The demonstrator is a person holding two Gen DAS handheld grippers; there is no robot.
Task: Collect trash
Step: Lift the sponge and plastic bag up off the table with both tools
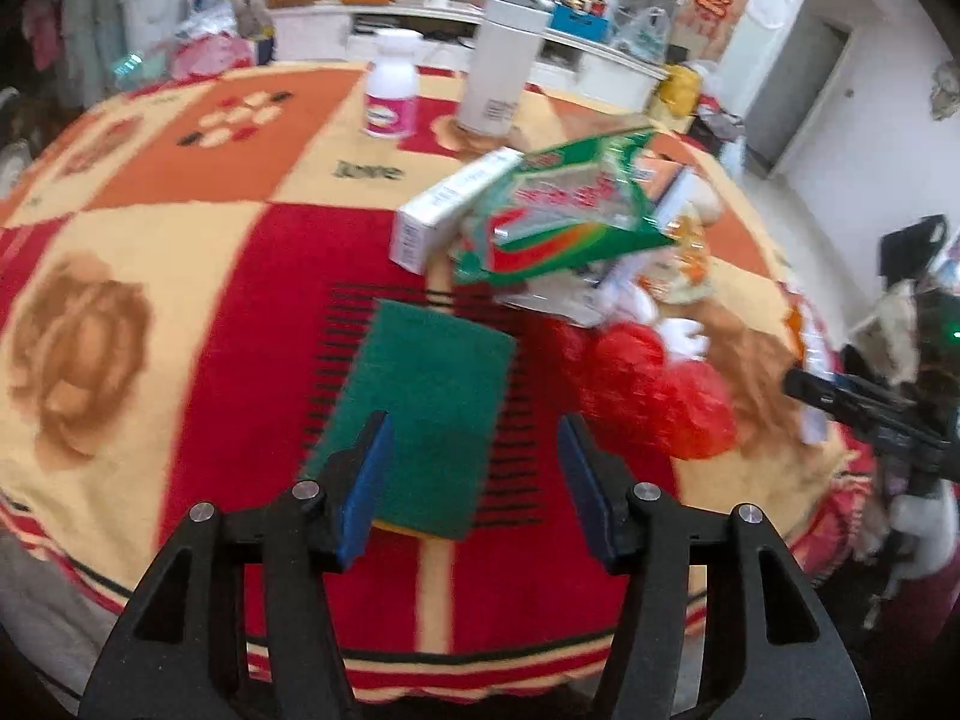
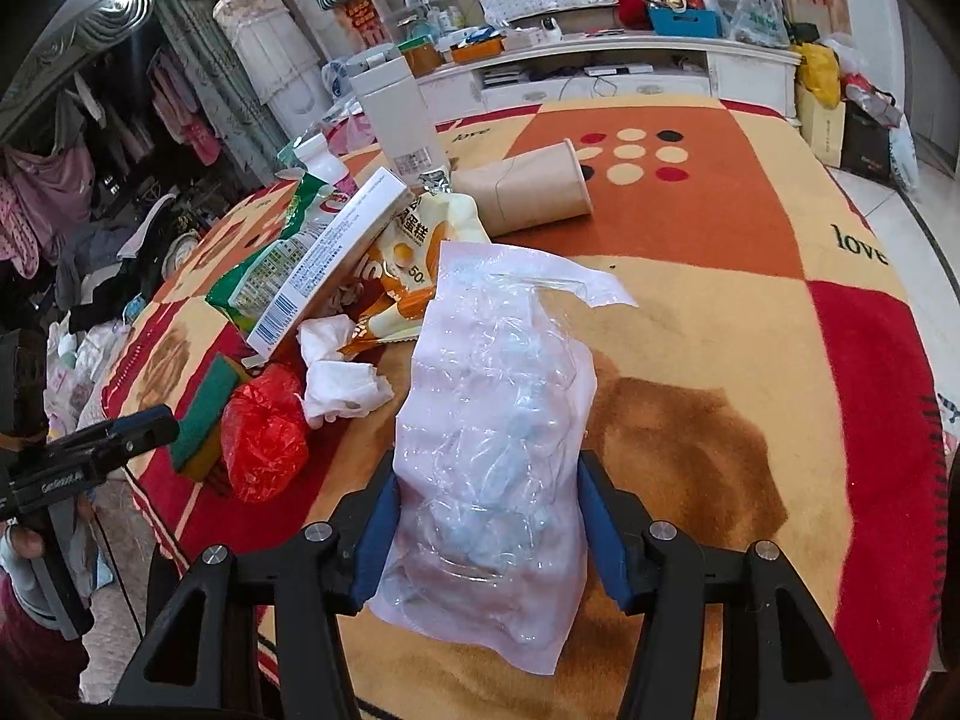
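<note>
The right tongs (image 2: 486, 516) grip a clear plastic bag (image 2: 492, 414), both pads pressing its sides, above the blanket-covered bench (image 2: 750, 300). The left tongs (image 1: 474, 480) stand half open and hold nothing; a green sponge (image 1: 420, 414) lies on the bench under them. Boxes (image 1: 456, 210), a red bag (image 1: 660, 402) and tissues (image 2: 336, 372) lie piled beside the sponge.

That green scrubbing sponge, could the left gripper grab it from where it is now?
Probably yes. The left gripper is open with the sponge lying between its blue pads, and nothing covers it. The red bag sits clear to one side.
</note>
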